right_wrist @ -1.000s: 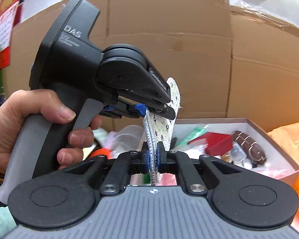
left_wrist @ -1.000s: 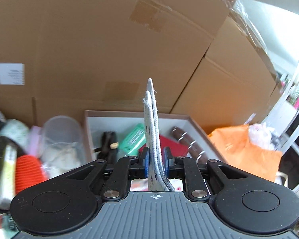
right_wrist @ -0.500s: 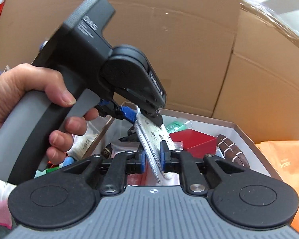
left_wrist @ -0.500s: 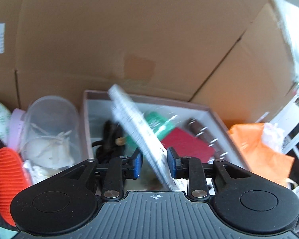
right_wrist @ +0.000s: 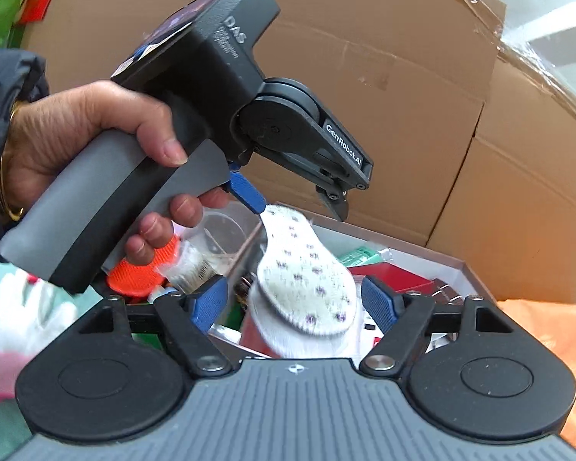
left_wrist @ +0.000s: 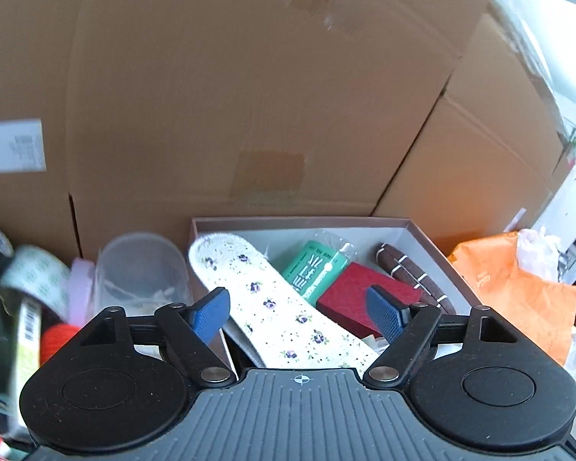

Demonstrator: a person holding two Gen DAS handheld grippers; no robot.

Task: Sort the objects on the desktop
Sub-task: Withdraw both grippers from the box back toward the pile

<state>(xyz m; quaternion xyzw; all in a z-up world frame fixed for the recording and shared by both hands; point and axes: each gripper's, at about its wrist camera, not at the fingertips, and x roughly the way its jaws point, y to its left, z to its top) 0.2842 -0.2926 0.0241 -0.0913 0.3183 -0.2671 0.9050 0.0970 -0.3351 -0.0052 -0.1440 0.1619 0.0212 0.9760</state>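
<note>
A white insole with small purple flowers (left_wrist: 284, 307) lies tilted in the grey open box (left_wrist: 414, 230), leaning over the box's left side. It also shows in the right wrist view (right_wrist: 303, 276). My left gripper (left_wrist: 297, 313) is open and hangs just above the insole, touching nothing. It appears in the right wrist view (right_wrist: 295, 199) held by a hand, its blue pads apart. My right gripper (right_wrist: 293, 303) is open too, with the insole's heel end below and between its pads.
The box also holds a green packet (left_wrist: 318, 269), a red case (left_wrist: 364, 299) and a brown striped roll (left_wrist: 411, 276). A clear plastic tub (left_wrist: 142, 272), an orange brush (right_wrist: 142, 272) and tape lie left of it. Cardboard boxes (left_wrist: 249, 96) stand behind. An orange bag (left_wrist: 518, 292) lies right.
Both grippers held the insole upright a second ago. Both opened, and the insole dropped flat into the box.
</note>
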